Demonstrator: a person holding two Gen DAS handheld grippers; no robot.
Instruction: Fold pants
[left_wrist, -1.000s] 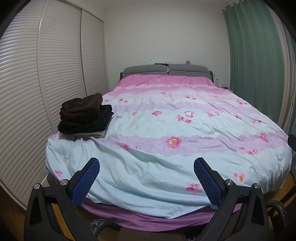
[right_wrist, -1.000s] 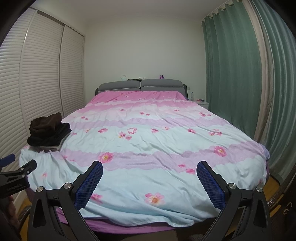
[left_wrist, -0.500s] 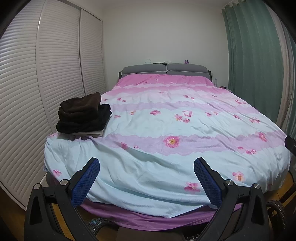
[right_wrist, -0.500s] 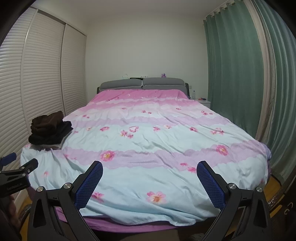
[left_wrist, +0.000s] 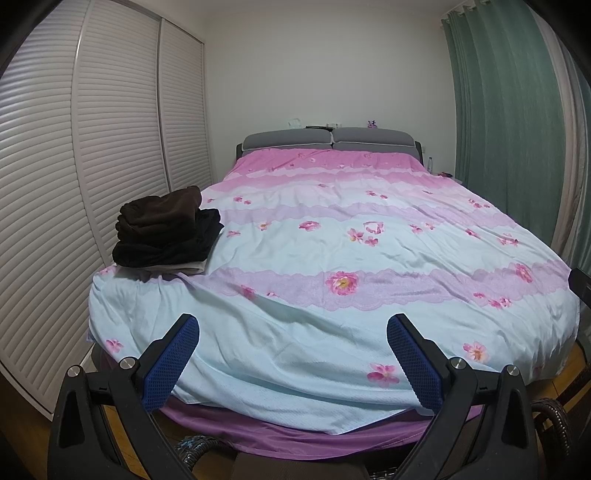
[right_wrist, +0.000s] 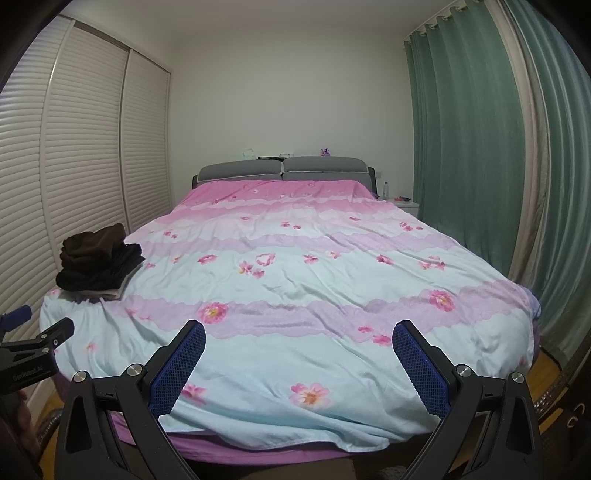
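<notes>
A stack of folded dark pants (left_wrist: 166, 232), brown on top, black below, a beige piece at the bottom, lies on the near left corner of the bed; it also shows in the right wrist view (right_wrist: 98, 260). My left gripper (left_wrist: 293, 363) is open and empty, held before the foot of the bed. My right gripper (right_wrist: 299, 369) is open and empty, also before the foot of the bed. Part of the left gripper (right_wrist: 33, 354) shows at the left edge of the right wrist view.
The bed carries a flowered pink and pale blue duvet (left_wrist: 351, 258) with a grey headboard (left_wrist: 328, 138). Louvred wardrobe doors (left_wrist: 92, 147) run along the left. Green curtains (right_wrist: 480, 147) hang on the right. A nightstand (right_wrist: 404, 202) with small items stands at the far right.
Both grippers have drifted slightly back and down from the bed; the view shifts a little. Both stay open and empty. The stack has not moved.
</notes>
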